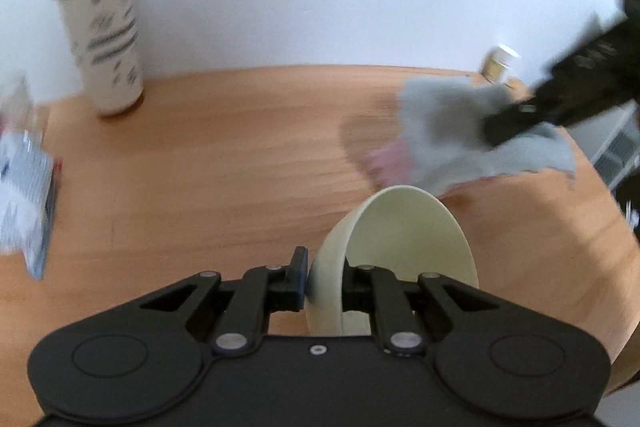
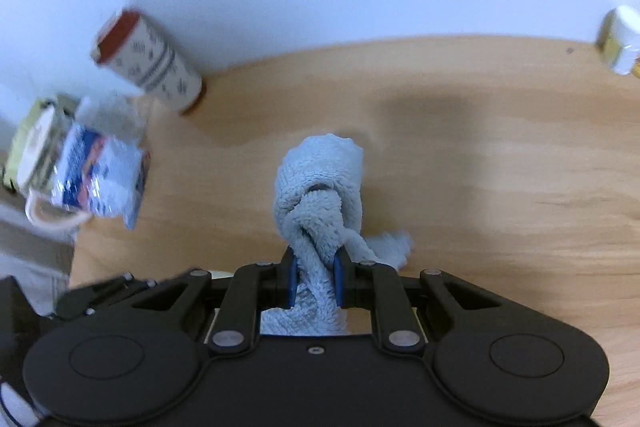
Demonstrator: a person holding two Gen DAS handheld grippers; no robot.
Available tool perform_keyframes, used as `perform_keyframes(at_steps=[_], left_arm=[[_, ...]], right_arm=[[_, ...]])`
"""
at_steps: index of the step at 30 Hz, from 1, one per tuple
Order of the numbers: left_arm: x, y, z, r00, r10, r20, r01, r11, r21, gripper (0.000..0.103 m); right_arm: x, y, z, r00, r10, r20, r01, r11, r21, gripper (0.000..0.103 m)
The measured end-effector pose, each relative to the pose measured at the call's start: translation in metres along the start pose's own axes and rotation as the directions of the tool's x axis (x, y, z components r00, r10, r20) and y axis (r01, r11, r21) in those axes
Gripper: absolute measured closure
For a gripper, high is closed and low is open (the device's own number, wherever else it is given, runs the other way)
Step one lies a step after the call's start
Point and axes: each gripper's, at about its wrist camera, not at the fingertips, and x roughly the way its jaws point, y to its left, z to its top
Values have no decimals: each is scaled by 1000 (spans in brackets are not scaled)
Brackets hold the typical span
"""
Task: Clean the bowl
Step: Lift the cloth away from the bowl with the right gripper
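A: left gripper status?
B: clamped on the wall of the cream bowl, one finger outside, one inside. bowl tipped on its side over the wooden table, mouth facing right

A: right gripper?
B: pinched on the blue-grey towel, bunched in front of its fingers. towel sits just beyond the bowl's rim. red-lidded canister well left of the bowl, by the wall

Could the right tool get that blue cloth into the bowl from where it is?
Probably yes. The right tool grips the cloth, and the bowl, held tilted by the left tool, shows an unblocked opening.
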Motion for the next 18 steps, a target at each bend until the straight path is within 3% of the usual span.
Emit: perform_keyframes(at_steps=[3,6,12,16,18], left_arm=[[6,18,-1,999,-10,-33,6,993,-116,93],[9,31,-3,998,-28,-53,17,980,-197,93],[12,41,-9,994,-56,-96,28,962,-272,93],[13,45,-15,990,-78,-120,39,954,-298,92],[13,46,-17,988,-86,-128,43,950,-308,92]], right_arm=[[-9,-5,0,1000,-9,23,8,1000,8,84],[-15,-5,-5,997,-74,37,75,997,-34,84],[-7,-4,-20,993,-118,-14,117,991,-72,84],[12,4,-40,976,-211,-61,198,966,-165,84],[18,6,-44,974,-214,-78,197,964,-180,84]])
